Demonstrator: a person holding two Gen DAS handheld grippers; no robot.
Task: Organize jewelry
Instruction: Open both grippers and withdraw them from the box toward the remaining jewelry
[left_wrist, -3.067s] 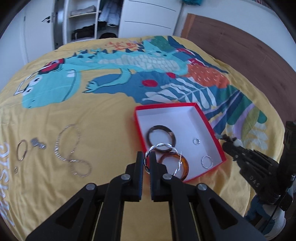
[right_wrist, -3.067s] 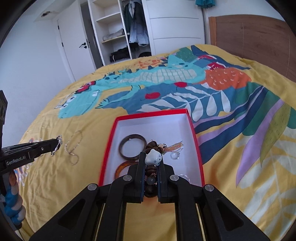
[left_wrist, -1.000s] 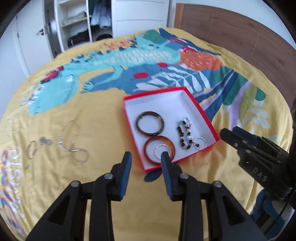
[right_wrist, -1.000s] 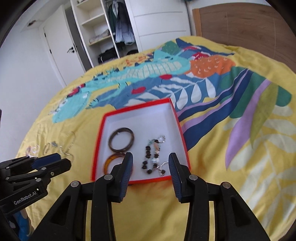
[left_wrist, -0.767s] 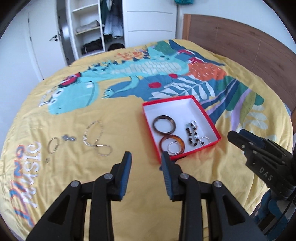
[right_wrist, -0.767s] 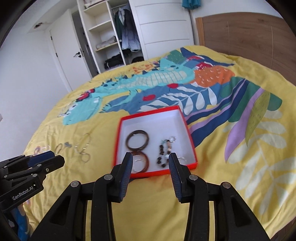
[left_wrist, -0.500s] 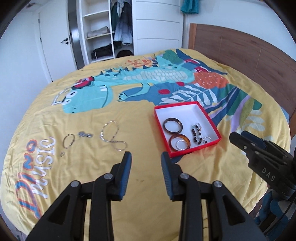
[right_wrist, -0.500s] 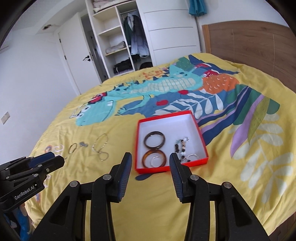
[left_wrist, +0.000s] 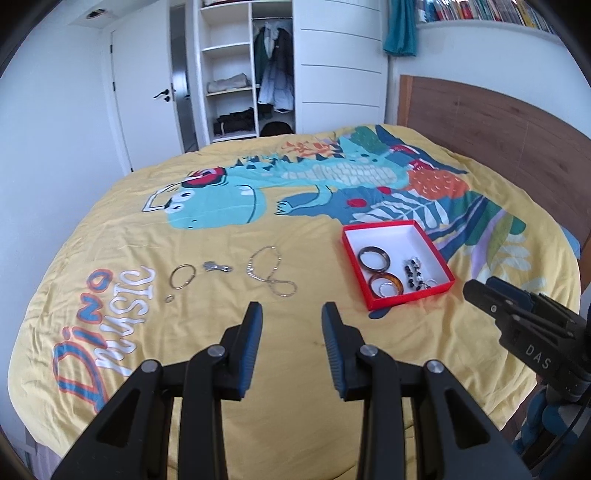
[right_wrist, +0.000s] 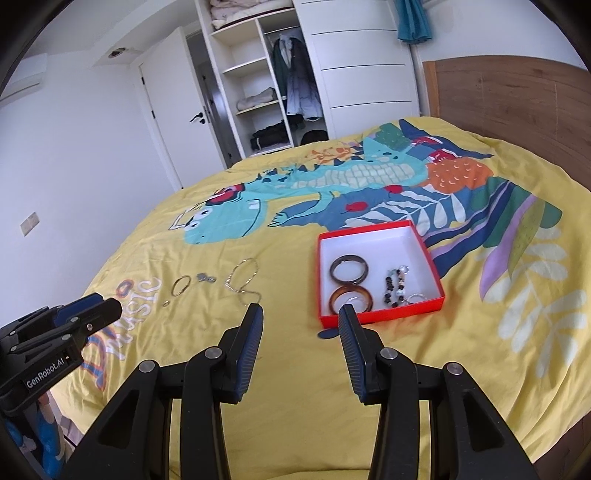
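A red box (left_wrist: 436, 245) (right_wrist: 428, 254) with a white inside lies on the yellow bedspread; in it are a dark bangle (right_wrist: 349, 268), an amber bangle (right_wrist: 351, 297), a beaded bracelet (right_wrist: 396, 286) and small silver rings. Left of the box a silver chain (left_wrist: 267, 269) (right_wrist: 242, 280), a silver hoop (left_wrist: 182, 276), a small pendant (left_wrist: 218, 266) and a tiny ring (left_wrist: 169, 298) lie loose on the spread. My left gripper (left_wrist: 291, 317) hangs open and empty above the spread, short of the chain. My right gripper (right_wrist: 301, 317) is open and empty, near the box's front edge.
The bed's near edge runs just under both grippers. A wooden headboard (left_wrist: 498, 122) lines the right side. An open white wardrobe (left_wrist: 243, 66) and a door (left_wrist: 147, 99) stand beyond the bed. Each gripper shows in the other's view, at the right (left_wrist: 524, 332) and at the left (right_wrist: 55, 336).
Both grippers have drawn back and up from the box, so the whole bed now shows. Three seconds ago each held jewelry over the box; that jewelry now lies inside it.
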